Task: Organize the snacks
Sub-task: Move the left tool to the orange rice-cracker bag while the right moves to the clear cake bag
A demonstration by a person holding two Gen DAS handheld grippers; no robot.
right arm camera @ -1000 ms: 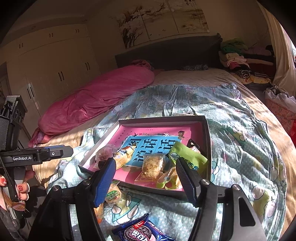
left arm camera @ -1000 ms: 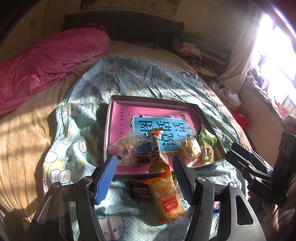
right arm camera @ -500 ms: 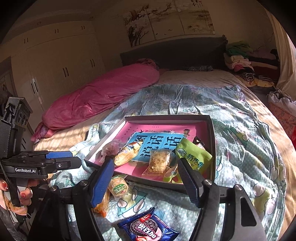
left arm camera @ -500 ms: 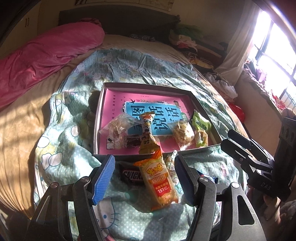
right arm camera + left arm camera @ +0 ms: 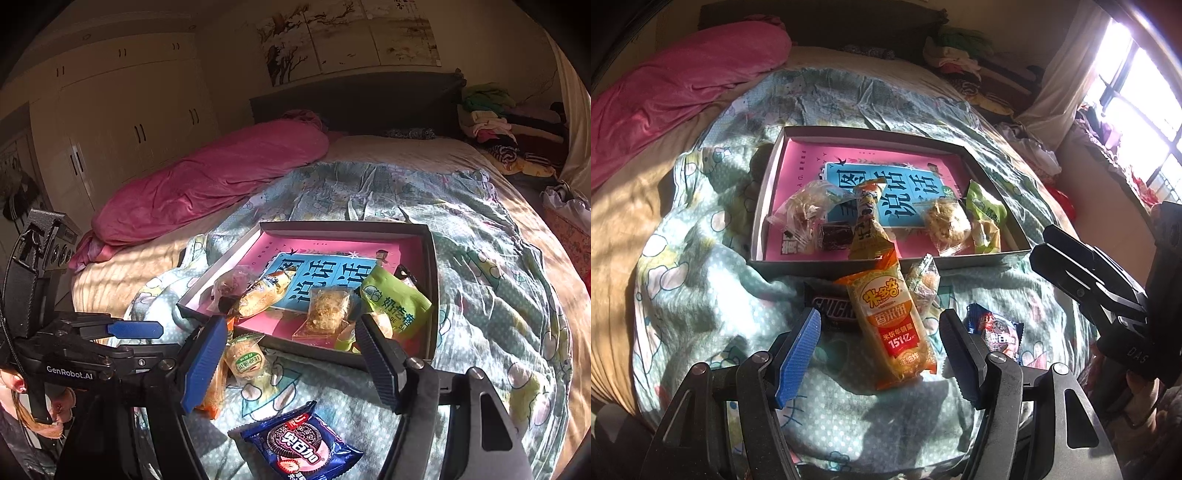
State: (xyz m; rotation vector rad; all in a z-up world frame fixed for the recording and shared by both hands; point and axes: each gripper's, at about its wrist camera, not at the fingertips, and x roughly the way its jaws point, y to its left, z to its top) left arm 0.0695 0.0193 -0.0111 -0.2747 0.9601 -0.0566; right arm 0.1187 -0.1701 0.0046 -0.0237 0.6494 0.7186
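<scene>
An orange rice-cracker pack lies on the quilt in front of a shallow grey tray. My left gripper hovers over it, open, its pads well clear of the pack's sides. A Snickers bar lies partly under the pack, and a small clear packet lies beside it. My right gripper is open and holds nothing, above the blue Oreo pack and a green-labelled packet. Inside the tray lie a green pouch, a long yellow pack and clear cookie packets.
The cartoon-print quilt covers the bed, with a rolled pink duvet at the left. Folded clothes are piled by the headboard. Wardrobes stand at the left, and a bright window is at the right. A hand holds the left gripper.
My left gripper has sunk and come closer to the orange pack, which now looks larger between its fingers. The right view has shifted only slightly, with more of the Oreo pack showing.
</scene>
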